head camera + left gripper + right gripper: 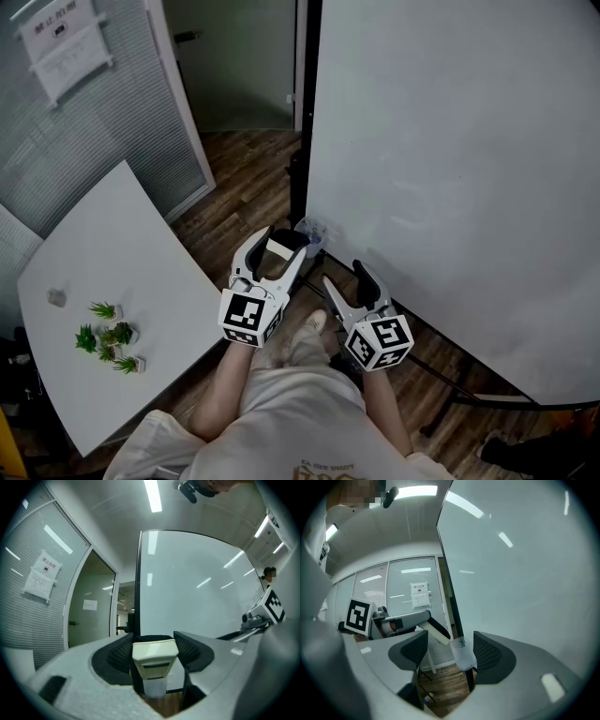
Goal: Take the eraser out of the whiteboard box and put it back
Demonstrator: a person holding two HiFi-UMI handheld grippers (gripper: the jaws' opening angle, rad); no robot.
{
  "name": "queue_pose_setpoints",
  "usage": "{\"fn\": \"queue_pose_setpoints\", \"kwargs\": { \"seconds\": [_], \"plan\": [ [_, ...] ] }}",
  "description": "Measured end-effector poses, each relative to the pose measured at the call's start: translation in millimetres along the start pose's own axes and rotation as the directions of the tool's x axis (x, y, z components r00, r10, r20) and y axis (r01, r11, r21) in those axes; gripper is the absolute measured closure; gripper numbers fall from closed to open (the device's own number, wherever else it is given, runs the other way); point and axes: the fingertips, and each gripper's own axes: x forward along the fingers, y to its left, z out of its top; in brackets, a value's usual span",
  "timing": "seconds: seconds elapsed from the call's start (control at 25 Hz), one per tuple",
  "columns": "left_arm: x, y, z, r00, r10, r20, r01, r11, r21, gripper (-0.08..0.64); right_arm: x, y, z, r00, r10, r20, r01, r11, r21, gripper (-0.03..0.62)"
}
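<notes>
Left tongs [279, 246] clamp the eraser [154, 656], right tongs [450, 651] gape empty; misaimed, it could miss the small whiteboard box [464, 654].

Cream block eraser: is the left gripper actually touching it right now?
Touching. The left gripper view shows the cream block eraser wedged between the left gripper's ribbed black pads, which press on both its sides.
</notes>
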Motion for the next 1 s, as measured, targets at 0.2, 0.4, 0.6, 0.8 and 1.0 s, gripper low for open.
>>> {"fn": "queue_pose_setpoints", "kwargs": {
  "seconds": [0.2, 0.4, 0.6, 0.8, 1.0],
  "plan": [
    [-1, -4, -1, 1.000, -0.002, -0.003, 0.002, 1.000, -0.003, 0.293, -5, -2, 0, 1.000, -0.008, -0.002, 0.008, 1.000, 0.002, 0.288],
    [-2, -4, -2, 1.000, 0.000, -0.006, 0.000, 1.000, -0.001, 0.294, -6, -2, -3, 1.000, -0.001, -0.001, 0.001, 1.000, 0.009, 0.288],
    [2, -6, -2, 1.000, -0.004, -0.002, 0.004, 1.000, 0.001, 0.293, -5, -5, -3, 1.000, -0.003, 0.000, 0.003, 1.000, 0.010, 0.288],
    [6, -6, -3, 1.000, -0.008, -0.001, 0.008, 1.000, -0.002, 0.293, -6, -8, -4, 1.000, -0.005, 0.000, 0.005, 1.000, 0.015, 0.288],
    [10, -6, -4, 1.000, -0.009, -0.006, 0.009, 1.000, -0.005, 0.293, -5, -11, -4, 1.000, -0.005, -0.006, 0.005, 1.000, 0.018, 0.288]
  ]
}}
